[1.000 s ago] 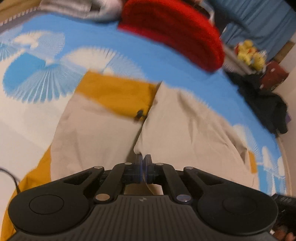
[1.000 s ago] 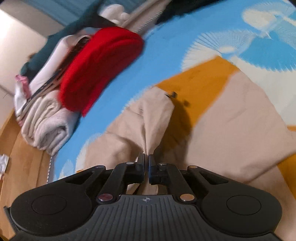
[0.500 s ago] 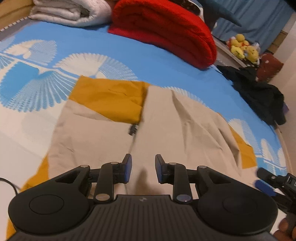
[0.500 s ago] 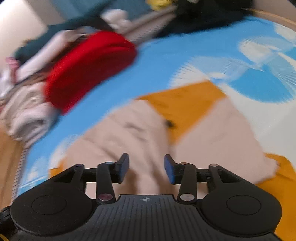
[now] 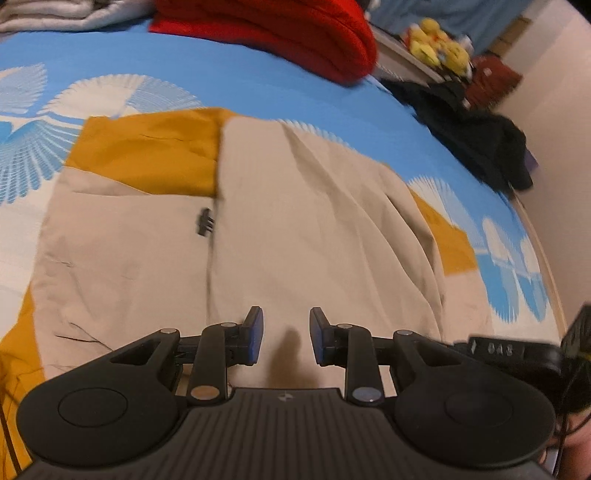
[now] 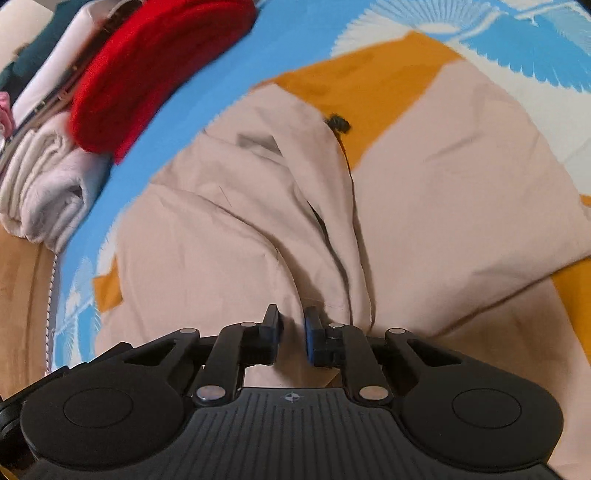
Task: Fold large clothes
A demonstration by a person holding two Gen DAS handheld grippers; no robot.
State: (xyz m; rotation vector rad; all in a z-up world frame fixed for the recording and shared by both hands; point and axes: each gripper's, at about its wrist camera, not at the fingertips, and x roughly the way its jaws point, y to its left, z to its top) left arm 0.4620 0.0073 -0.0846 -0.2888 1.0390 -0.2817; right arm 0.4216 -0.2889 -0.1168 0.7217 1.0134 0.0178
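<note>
Right wrist view: jaws just closing, narrowly apart, on right gripper (image 6: pixel 290 334), left gripper (image 5: pixel 284 334) gaping empty, over limp, light beige-and-mustard jacket (image 6: pixel 424 192); best pinched at hem.

Garment (image 5: pixel 317 229): beige panels, mustard-yellow blocks, small black toggle (image 5: pixel 205 221). Bedsheet (image 5: pixel 236 85): bright blue, white fan-shaped motifs. Folded blanket (image 5: pixel 280 33): red. Folded towel (image 6: pixel 44 184): off-white. Clothes heap (image 5: pixel 476 136): black. Plush toys (image 5: pixel 439 40): yellow. Gripper pads: blue.
</note>
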